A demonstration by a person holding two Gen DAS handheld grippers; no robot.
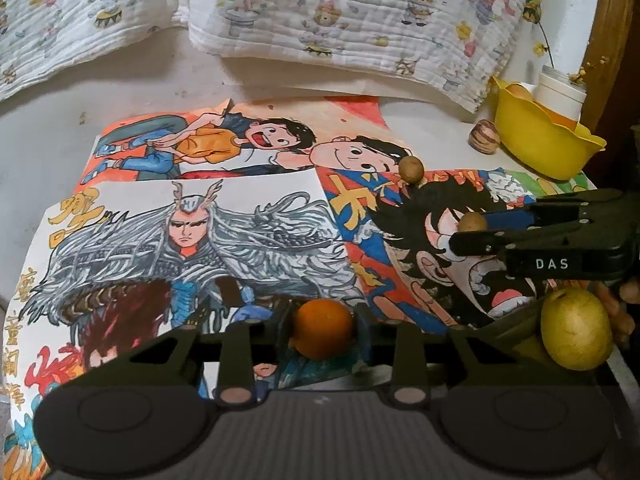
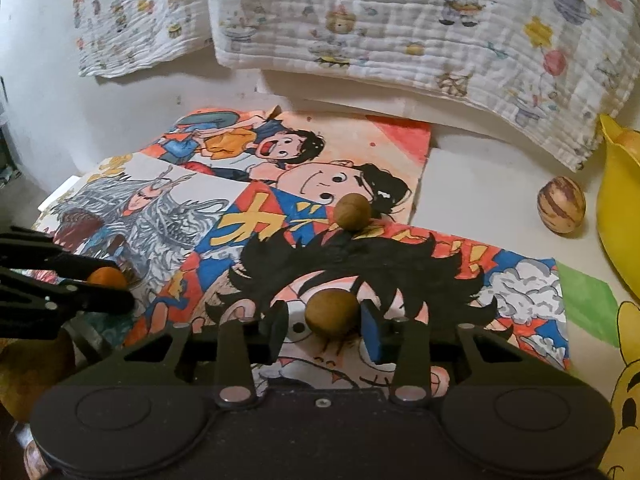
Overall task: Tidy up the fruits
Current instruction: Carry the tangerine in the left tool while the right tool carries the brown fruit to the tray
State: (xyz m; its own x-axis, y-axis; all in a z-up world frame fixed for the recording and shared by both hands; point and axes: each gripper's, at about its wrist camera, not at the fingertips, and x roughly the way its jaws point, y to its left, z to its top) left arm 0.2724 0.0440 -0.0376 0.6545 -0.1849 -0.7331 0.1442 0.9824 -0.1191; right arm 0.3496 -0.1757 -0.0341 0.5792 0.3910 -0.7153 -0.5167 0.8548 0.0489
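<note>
My left gripper (image 1: 323, 330) has its fingers around a small orange (image 1: 323, 329), with slight gaps on both sides; it also shows from the right wrist view (image 2: 106, 278). My right gripper (image 2: 327, 325) is open around a small brown round fruit (image 2: 332, 313), also seen from the left wrist view (image 1: 472, 223). A second brown fruit (image 2: 353, 210) lies farther back on the drawings (image 1: 411, 168). A yellow bowl (image 1: 540, 140) at the right holds fruit. A yellow-green pear (image 1: 576, 330) lies at the near right.
Colourful cartoon drawings (image 1: 200, 232) cover the white table. A striped brown-and-cream fruit (image 2: 562, 210) sits beside the bowl. A white jar (image 1: 560, 96) stands in the bowl. A printed quilt (image 1: 340, 12) lies along the back.
</note>
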